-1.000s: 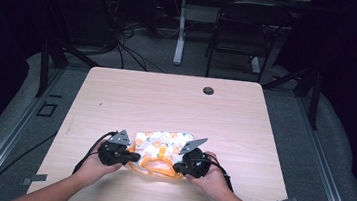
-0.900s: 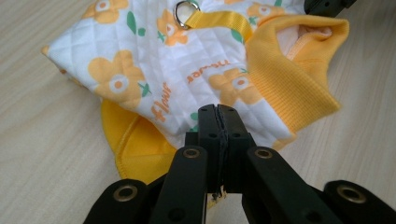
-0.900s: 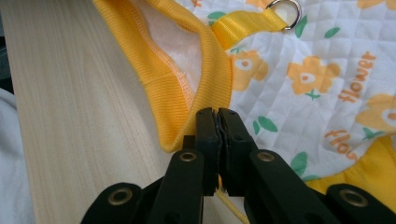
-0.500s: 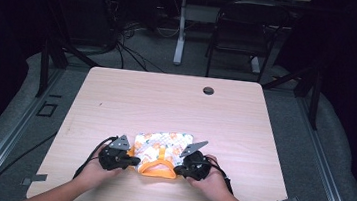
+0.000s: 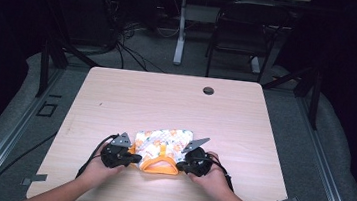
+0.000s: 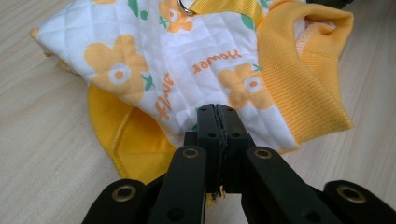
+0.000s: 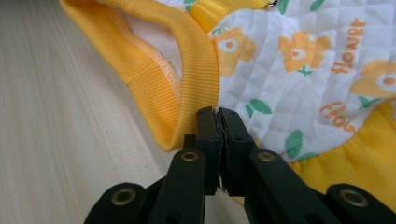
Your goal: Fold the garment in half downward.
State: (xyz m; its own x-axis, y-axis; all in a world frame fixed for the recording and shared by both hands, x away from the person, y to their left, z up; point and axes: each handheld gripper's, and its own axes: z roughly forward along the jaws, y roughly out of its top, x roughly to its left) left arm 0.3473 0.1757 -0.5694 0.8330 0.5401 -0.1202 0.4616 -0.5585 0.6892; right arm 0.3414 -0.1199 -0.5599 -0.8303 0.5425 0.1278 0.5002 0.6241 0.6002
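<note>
A small quilted garment (image 5: 162,145), white with orange flowers and yellow ribbed trim, lies on the near part of the wooden table (image 5: 176,105). My left gripper (image 5: 134,159) is shut on its left edge, and my right gripper (image 5: 182,165) is shut on its right edge. In the left gripper view the left gripper (image 6: 217,110) pinches the white quilted cloth (image 6: 187,60) just above a yellow hem. In the right gripper view the right gripper (image 7: 217,112) pinches the garment (image 7: 299,70) beside the yellow ribbed cuff (image 7: 187,79). A hand holds each gripper.
A round black grommet (image 5: 208,90) sits in the table's far part. Beyond the far edge stand a chair (image 5: 238,41) and a desk leg (image 5: 180,35), with cables (image 5: 126,50) on the floor. The table's near edge is just below my hands.
Both hands have stayed almost in place. The garment's folds between the grippers have shifted slightly.
</note>
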